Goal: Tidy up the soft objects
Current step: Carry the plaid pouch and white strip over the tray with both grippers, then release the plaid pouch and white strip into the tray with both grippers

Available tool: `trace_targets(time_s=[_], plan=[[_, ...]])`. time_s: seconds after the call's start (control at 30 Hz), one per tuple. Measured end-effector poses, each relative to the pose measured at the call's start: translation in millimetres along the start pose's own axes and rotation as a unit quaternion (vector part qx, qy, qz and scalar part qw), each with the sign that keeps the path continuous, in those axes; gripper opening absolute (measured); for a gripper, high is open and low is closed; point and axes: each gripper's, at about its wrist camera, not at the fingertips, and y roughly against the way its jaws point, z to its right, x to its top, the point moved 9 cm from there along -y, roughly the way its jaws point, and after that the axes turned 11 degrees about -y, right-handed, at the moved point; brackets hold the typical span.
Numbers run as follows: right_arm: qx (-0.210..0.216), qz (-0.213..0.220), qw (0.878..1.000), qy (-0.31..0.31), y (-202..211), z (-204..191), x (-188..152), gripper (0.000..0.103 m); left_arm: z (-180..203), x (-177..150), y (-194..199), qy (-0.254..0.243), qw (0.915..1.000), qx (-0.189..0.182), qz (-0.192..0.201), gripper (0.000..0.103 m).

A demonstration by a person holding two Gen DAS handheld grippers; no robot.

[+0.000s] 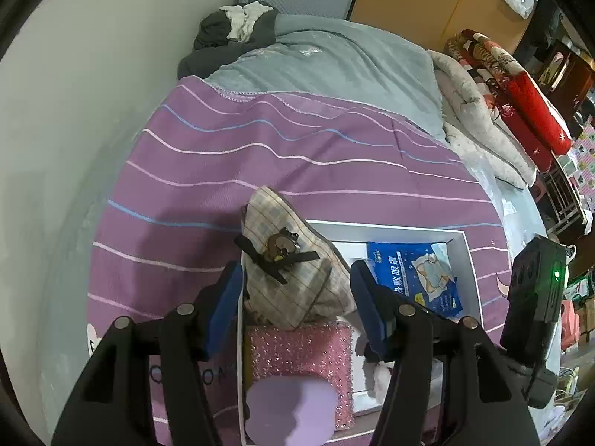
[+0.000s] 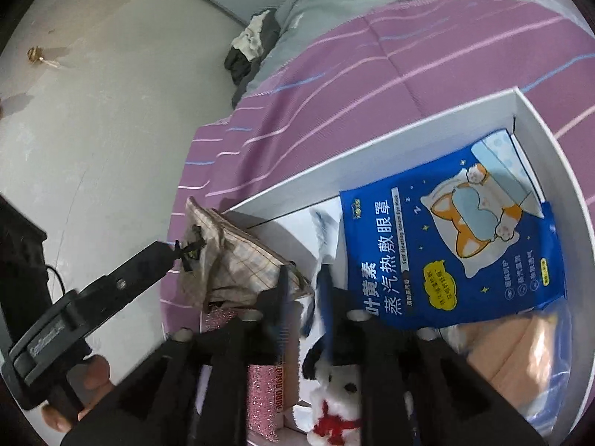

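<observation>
The plaid pouch [image 1: 290, 278] lies atop the pink glitter pouch [image 1: 301, 353] in the white box [image 1: 466, 245], long axis toward eleven o'clock, straddled untouched by the half-open left gripper [image 1: 297, 297], nearer than the empty, part-open right gripper [image 2: 303, 297].
</observation>
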Motion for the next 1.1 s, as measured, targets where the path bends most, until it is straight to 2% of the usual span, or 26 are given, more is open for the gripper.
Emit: trace_targets(time_s=[0.03,0.07,0.27,0.67,0.8,0.97,1.1], plan=[[0.000,0.006,1.000,-0.003,1.6,0.5,1.5,0.060,0.3,0.0,0.4,0.000,1.0000,0.001,0.001,0.061],[0.001,0.015,1.000,-0.002,4.8,0.2,3.3,0.066,0.6,-0.3,1.3,0.000,1.0000,0.003,0.003,0.061],[0.002,0.034,0.999,0.011,22.7,-5.8,5.4,0.069,4.3,-3.4,3.3,-0.001,1.0000,0.004,0.000,0.061],[-0.065,0.031,0.997,0.013,54.4,14.1,-9.2,0.069,8.1,-19.2,13.9,-0.007,0.9997,0.020,-0.008,0.061],[-0.091,0.027,0.995,0.022,67.5,18.6,-23.0,0.070,13.1,-29.9,18.9,-0.004,0.9998,0.012,-0.013,0.061],[-0.104,0.016,0.994,0.028,86.3,19.5,-45.4,0.070,20.6,-45.7,31.0,-0.002,0.9999,0.003,-0.015,0.061],[-0.112,0.029,0.993,0.029,106.6,21.1,-53.4,0.070,28.5,-58.2,45.8,0.002,0.9998,-0.012,-0.012,0.061]])
